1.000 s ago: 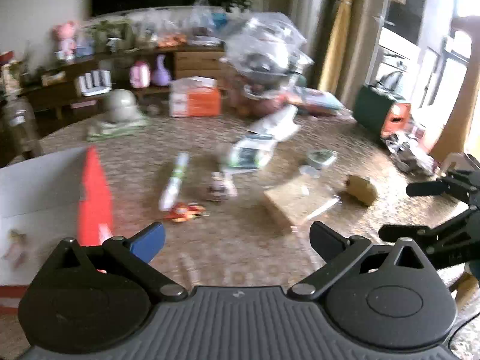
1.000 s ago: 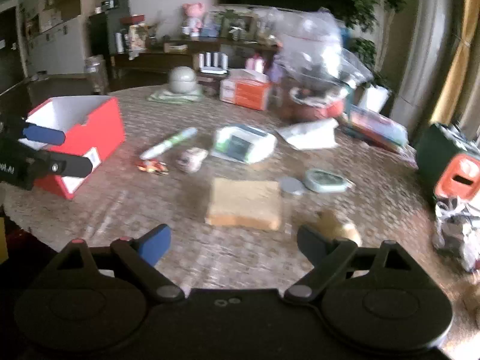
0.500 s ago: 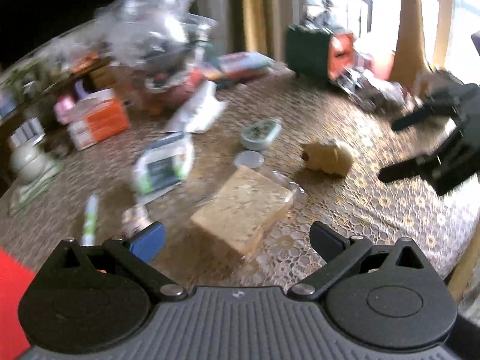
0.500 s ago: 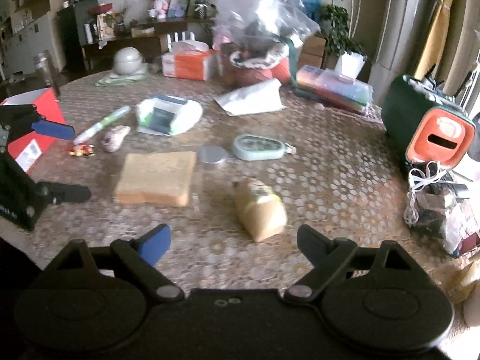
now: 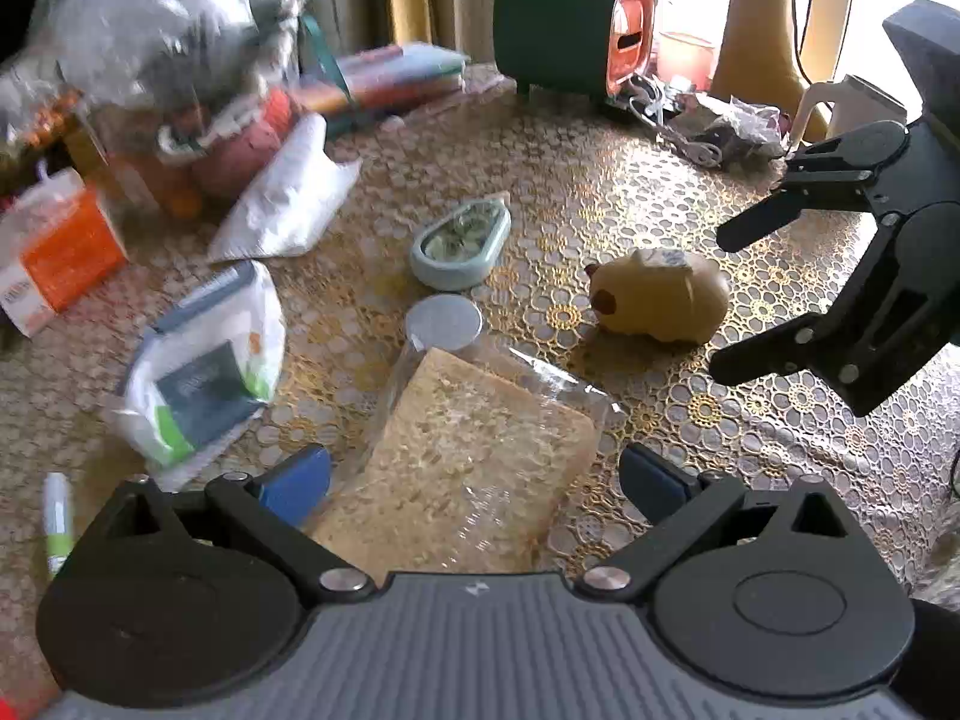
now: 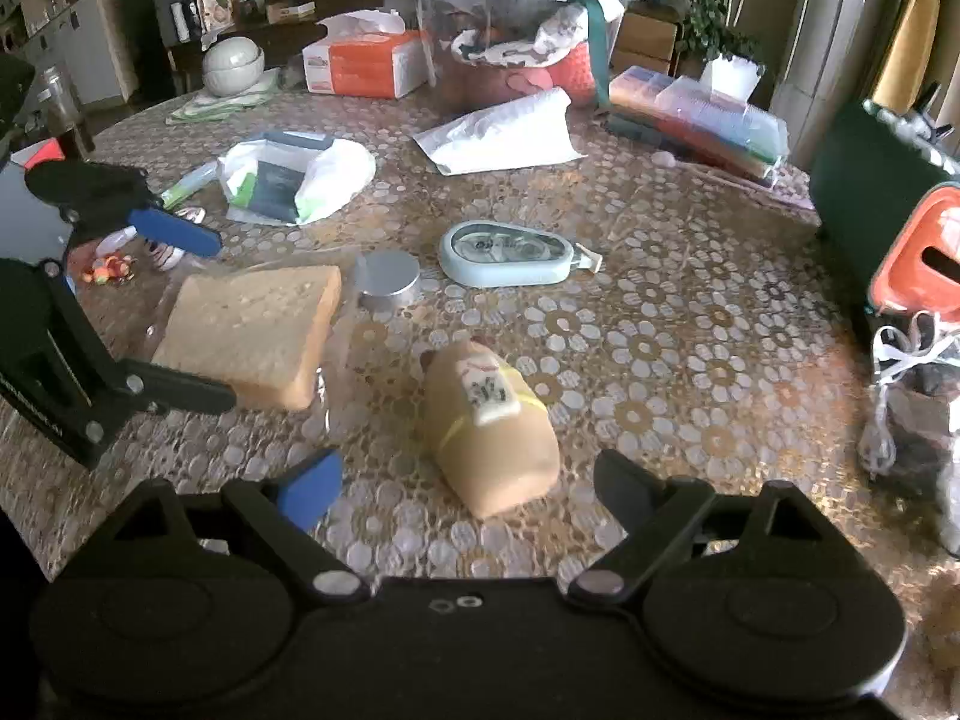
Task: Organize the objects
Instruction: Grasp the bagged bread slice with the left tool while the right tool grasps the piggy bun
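Note:
A slice of bread in clear wrap point(image 5: 474, 456) lies on the table between the open fingers of my left gripper point(image 5: 474, 474), close to it; it also shows in the right wrist view point(image 6: 252, 330). A tan pig-shaped toy point(image 6: 489, 420) lies just ahead of my open right gripper point(image 6: 462, 486); the left wrist view shows it too point(image 5: 660, 297). A small round tin point(image 6: 387, 282) and a pale blue oval case point(image 6: 507, 252) lie beyond. Both grippers are empty.
A white packet point(image 6: 294, 177), a white bag point(image 6: 504, 132), an orange tissue box point(image 6: 360, 63), a wrapped basket point(image 6: 522, 54), coloured folders point(image 6: 702, 114) and a green and orange box point(image 6: 888, 204) ring the table. A green pen point(image 5: 57, 519) and small sweets point(image 6: 108, 267) lie left.
Both grippers have swung right and moved in over the table. The left one has closed on the bread slice, the right one on the pig toy. Both stayed open.

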Motion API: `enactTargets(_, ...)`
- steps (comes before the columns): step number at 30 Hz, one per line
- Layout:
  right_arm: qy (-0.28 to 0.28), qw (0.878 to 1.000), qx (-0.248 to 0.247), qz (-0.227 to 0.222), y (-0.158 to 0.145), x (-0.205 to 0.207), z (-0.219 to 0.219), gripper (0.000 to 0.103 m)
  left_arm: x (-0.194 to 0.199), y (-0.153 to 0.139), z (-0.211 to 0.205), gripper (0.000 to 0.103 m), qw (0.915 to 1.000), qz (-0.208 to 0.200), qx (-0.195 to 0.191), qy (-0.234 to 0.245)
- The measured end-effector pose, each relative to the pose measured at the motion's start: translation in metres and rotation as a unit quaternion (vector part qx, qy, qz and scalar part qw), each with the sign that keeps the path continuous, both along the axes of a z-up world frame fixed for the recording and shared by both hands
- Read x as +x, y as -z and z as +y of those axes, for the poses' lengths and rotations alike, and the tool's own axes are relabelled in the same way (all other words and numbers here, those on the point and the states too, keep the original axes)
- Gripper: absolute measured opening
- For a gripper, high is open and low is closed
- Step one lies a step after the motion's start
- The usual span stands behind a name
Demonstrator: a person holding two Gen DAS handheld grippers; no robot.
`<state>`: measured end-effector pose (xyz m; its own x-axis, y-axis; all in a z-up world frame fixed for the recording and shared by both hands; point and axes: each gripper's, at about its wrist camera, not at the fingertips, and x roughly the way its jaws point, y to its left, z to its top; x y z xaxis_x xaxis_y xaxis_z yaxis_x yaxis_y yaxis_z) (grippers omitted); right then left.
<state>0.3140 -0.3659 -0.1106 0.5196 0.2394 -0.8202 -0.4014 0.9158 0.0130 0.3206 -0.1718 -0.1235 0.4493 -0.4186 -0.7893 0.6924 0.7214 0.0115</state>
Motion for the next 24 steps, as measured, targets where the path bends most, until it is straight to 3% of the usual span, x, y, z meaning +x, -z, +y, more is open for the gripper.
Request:
enactTargets(3,0.006,1.000,0.008,0.012,0.007,0.010,0.002,0.089,0.006,0.011,0.000,0.103,0.9999,0.013,0.006,0.010)
enactTargets(15,0.018,1.000,0.004,0.024,0.025,0.022,0.011,0.087,0.007,0.026,-0.005,0.103,0.9994,-0.012,0.032,0.002)
enactTargets(24,0.043,0.999,-0.009,0.009,0.022,0.016,0.015,0.048,-0.003,0.021,-0.007,0.089,0.9988,-0.015,0.034,-0.033)
